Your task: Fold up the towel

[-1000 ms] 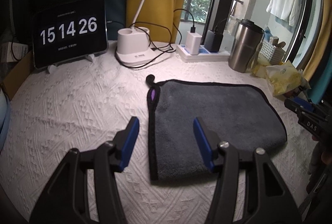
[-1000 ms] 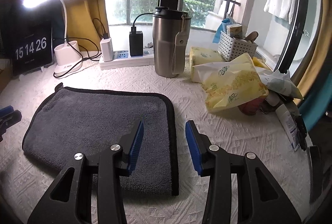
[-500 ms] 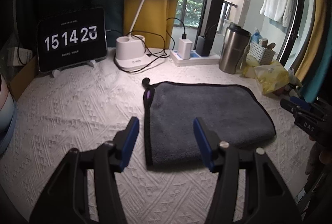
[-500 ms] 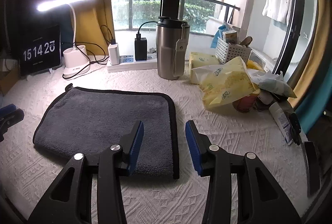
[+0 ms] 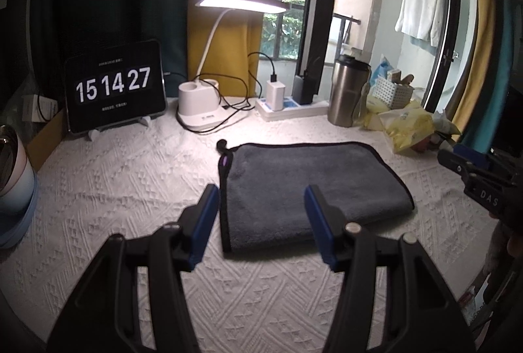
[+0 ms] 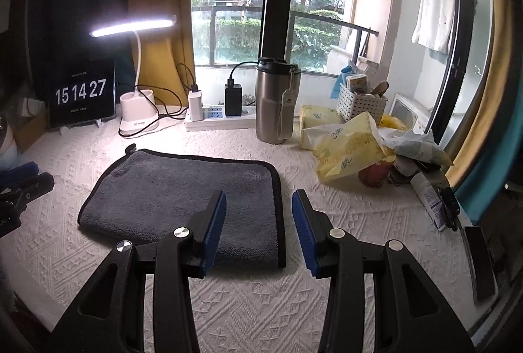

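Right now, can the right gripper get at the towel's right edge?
Probably yes. The right gripper is open, empty, and nothing lies between it and the grey towel; the tumbler stands well behind.

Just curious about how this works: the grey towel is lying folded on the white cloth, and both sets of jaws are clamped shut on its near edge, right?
Not quite. The grey towel does lie folded on the white cloth, but neither gripper holds it. The left wrist view shows the left gripper with its jaws open and empty above the towel's near corner, and the right wrist view shows the right gripper the same.
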Demonstrator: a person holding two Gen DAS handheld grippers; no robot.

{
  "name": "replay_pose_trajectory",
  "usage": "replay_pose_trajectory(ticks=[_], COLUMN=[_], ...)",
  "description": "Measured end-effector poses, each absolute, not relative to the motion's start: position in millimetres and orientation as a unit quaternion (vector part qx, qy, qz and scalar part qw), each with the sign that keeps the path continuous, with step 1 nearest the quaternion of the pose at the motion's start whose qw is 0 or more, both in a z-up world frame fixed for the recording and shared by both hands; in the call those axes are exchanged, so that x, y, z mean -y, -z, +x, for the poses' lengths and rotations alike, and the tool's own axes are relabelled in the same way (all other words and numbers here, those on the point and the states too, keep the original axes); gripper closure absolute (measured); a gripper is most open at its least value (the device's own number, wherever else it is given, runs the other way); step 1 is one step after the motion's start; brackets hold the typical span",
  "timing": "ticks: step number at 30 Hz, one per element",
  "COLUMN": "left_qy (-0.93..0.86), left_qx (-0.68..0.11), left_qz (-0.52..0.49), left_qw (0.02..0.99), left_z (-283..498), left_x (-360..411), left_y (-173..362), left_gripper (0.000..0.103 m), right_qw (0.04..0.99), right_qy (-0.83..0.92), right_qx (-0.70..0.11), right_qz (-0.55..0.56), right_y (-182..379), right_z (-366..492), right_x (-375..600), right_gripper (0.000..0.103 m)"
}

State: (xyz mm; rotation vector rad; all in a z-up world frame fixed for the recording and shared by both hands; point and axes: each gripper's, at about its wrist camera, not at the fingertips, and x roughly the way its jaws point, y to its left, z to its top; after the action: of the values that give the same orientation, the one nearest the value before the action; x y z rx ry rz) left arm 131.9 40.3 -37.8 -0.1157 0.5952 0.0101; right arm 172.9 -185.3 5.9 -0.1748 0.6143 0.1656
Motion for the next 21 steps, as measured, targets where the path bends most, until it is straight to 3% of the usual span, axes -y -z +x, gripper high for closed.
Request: replay_pose_trajectory(ticks=[12,14,21], left_qy=[0.023,0.024,0.033], left_qx=[-0.245,-0.230,-0.179], left_qz=[-0.051,-0.049,-0.053], left_qw=[0.968,0.972,0.982], left_z=[91,82,48], left_x=[-28,-27,-22], left_y=[23,18,5], left_gripper=[0.046,0.034,0.028], right_qw=[0.961,0.964,0.972], right_qy=[-0.099,-0.102,-0.112], right_qx=[-0.246,-0.233,-0.188], right_qz=[-0.081,-0.080,-0.081], right_y=[-32,-36,-49], right_z=[123,114,82], right_x=[180,182,185], right_gripper=[0.059,0.059,0.059])
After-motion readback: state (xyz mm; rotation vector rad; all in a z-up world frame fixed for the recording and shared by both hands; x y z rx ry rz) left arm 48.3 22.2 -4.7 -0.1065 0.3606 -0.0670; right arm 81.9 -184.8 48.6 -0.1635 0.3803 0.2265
